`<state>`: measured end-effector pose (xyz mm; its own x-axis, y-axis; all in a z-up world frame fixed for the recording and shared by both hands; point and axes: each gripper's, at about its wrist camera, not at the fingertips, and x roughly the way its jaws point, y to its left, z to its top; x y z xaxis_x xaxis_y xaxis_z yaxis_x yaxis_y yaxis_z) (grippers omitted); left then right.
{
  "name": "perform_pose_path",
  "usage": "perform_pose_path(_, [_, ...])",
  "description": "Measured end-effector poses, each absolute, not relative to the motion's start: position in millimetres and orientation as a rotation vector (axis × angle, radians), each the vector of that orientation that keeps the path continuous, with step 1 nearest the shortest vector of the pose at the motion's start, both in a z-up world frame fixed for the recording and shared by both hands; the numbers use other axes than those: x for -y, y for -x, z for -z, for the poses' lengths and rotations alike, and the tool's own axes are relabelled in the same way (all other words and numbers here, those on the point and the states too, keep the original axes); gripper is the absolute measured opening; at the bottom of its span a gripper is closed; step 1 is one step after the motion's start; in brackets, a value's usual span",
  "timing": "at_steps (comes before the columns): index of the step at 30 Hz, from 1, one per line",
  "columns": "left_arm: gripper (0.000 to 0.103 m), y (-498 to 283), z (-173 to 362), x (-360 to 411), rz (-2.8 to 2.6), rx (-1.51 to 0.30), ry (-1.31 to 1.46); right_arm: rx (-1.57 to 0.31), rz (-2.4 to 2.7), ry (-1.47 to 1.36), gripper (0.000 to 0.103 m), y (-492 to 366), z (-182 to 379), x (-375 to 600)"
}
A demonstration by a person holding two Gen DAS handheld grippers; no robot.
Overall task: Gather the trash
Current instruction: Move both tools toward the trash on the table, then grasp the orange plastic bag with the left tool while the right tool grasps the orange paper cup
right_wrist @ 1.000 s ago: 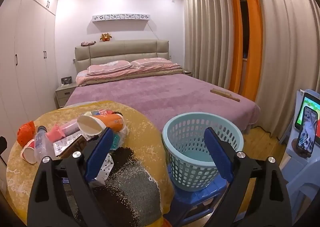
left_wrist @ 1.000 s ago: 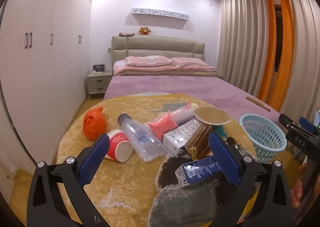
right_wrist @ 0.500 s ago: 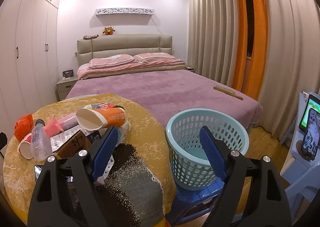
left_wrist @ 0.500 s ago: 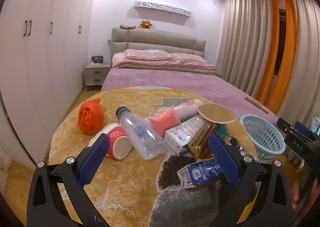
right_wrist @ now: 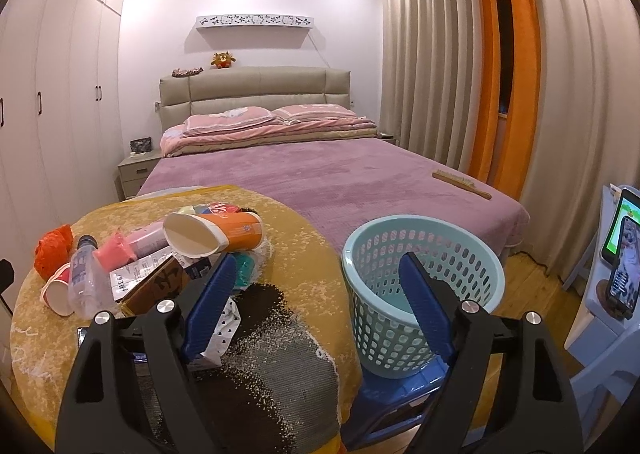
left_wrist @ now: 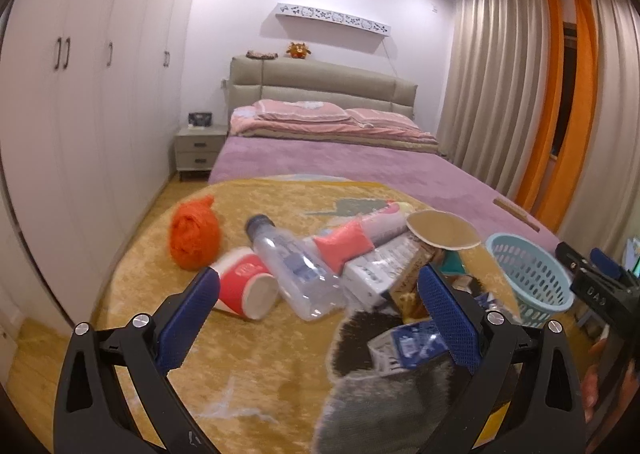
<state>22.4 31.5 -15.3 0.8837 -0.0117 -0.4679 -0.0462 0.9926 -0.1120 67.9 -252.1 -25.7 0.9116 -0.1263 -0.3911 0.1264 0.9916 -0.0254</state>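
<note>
Several pieces of trash lie heaped on my round desk [left_wrist: 160, 334]: a clear plastic bottle [left_wrist: 296, 270] on its side, a red paper cup [left_wrist: 246, 288] touching it, an orange crumpled bag [left_wrist: 194, 238] just beside the cup, a white carton [left_wrist: 380, 266] under a pink pouch [left_wrist: 344, 244], and a blue-and-white milk carton [left_wrist: 412, 346] nearest me. In the right wrist view an orange paper cup [right_wrist: 214, 234] rests tipped on top of the heap. The light blue basket [right_wrist: 420, 278] stands on a blue stool [right_wrist: 384, 402] just off the desk's right edge, and I see nothing in the part of it that shows.

My left tongs [left_wrist: 318, 328] hang released above the desk, jaws spread wide with nothing between them, framing the bottle and the milk carton. My right tongs [right_wrist: 316, 310] are likewise spread and bare, sitting between the desk's edge and the basket.

I judge that I am at the very start: nothing looks collected, and I am picking a first target. The next move, as I read it, calls for lowering the left tongs onto the milk carton or the bottle, closing across the narrow side, then carrying it right to the basket. The bottle looks slippery and could roll; the heap may shift when one piece is pulled.
</note>
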Motion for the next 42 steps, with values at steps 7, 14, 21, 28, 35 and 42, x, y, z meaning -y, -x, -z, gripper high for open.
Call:
perform_pose_path(7, [0.096, -20.4, -13.5, -105.6, -0.19, -0.475, 0.155, -0.379, 0.079, 0.021, 0.066, -71.8, 14.9, 239.7])
perform_pose_path(14, [0.096, -75.0, -16.6, -157.8, -0.147, -0.564, 0.292, -0.414, -0.06, -0.005, 0.043, -99.6, 11.0, 221.2])
perform_pose_path(21, [0.092, -144.7, 19.0, -180.8, -0.127, -0.644, 0.361, -0.547, -0.155, -0.059, 0.056, -149.1, 22.7, 211.0])
perform_pose_path(28, [0.092, -193.1, 57.7, -182.7, -0.157, -0.765, 0.363, -0.652, -0.146, -0.011, 0.06, -186.4, 46.6, 198.6])
perform_pose_path(35, [0.092, -214.8, 79.6, -171.3, -0.219, -0.842, 0.297, -0.707, -0.133, -0.04, 0.046, -215.8, 59.8, 210.0])
perform_pose_path(42, [0.044, -209.9, 78.6, -167.9, -0.241, -0.83, 0.231, -0.706, -0.127, -0.113, 0.008, -219.5, 70.8, 229.3])
